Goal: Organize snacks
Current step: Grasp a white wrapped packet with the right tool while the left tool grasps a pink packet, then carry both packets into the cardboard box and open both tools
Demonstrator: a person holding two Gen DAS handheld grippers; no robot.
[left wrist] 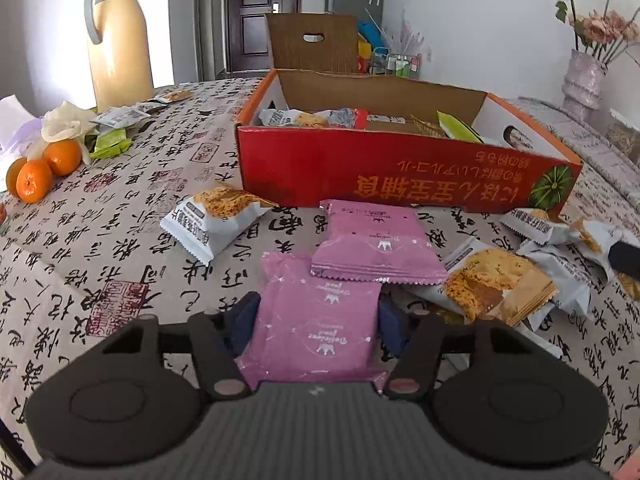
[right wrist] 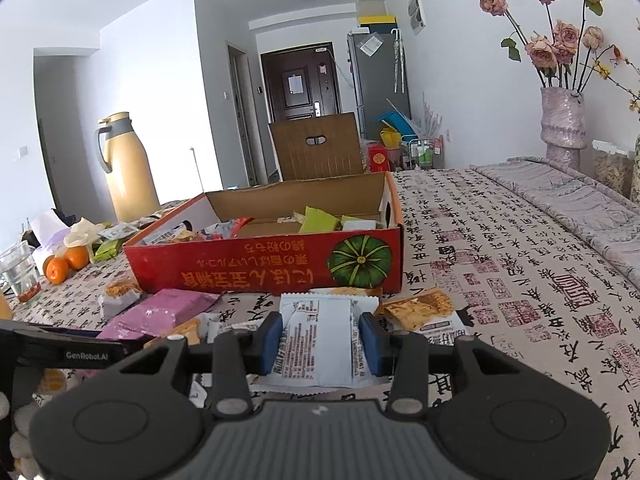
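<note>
Both grippers clamped now, the left gripper (left wrist: pixel 316 320) on a flat pink foil snack packet (left wrist: pixel 316 320) and the right gripper (right wrist: pixel 320 342) on a white printed wrapper (right wrist: pixel 316 344), both short of the red cardboard box (right wrist: pixel 264 264) mid-worktop, where slick film may slip free.

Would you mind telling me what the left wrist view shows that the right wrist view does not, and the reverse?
Only the left wrist view shows the left gripper closed on a pink snack packet, with a second pink packet lying just ahead. Only the right wrist view shows the right gripper closed on a white snack packet, plus a glass of water. Both share the red cardboard box, the yellow thermos, the oranges and the vase of dried roses.
</note>
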